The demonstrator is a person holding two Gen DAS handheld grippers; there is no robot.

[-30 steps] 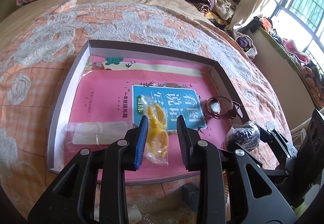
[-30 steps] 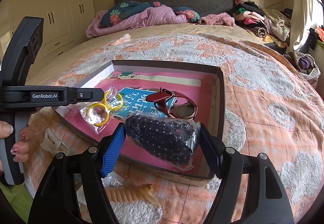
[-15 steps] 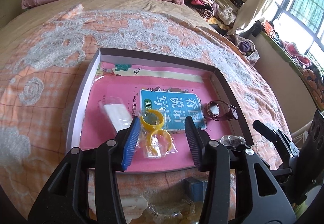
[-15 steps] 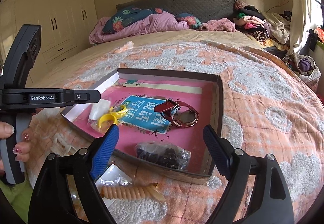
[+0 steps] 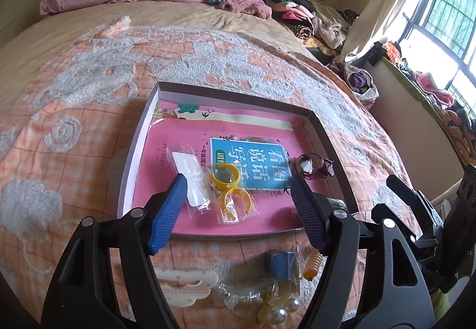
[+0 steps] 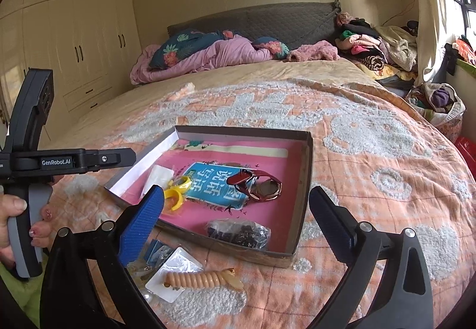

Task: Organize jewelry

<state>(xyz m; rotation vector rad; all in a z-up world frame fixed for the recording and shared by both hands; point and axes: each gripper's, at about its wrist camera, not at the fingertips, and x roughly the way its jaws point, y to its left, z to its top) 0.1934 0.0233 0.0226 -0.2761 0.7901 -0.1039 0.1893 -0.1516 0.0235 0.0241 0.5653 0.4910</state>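
On the quilted bed ahead of me sits the shallow box (image 6: 306, 168), lined with a pink workbook, and most of the jewelry is already inside it. My left gripper (image 5: 238, 210) hangs above the near edge with its jaws opening and nothing between them; the bagged yellow rings (image 5: 230, 189) lie free on the pink cover below. My right gripper (image 6: 236, 218) is opening too, almost as wide as it goes, empty, with the bag of dark beads (image 6: 239, 232) lying in the box's near right corner and the red watch (image 6: 258, 184) farther in.

Still outside, on the quilt nearest me, are a coiled peach hair tie (image 6: 202, 280), a small blue box (image 5: 281, 263) and what look like pearl earrings (image 5: 281, 312), though the fisheye smears them. My worry is that heap: the slick plastic bags overlap, so a careless pinch could lift two at once or skid one off the bed, and a low sweep could clip the box's near wall and shift everything.
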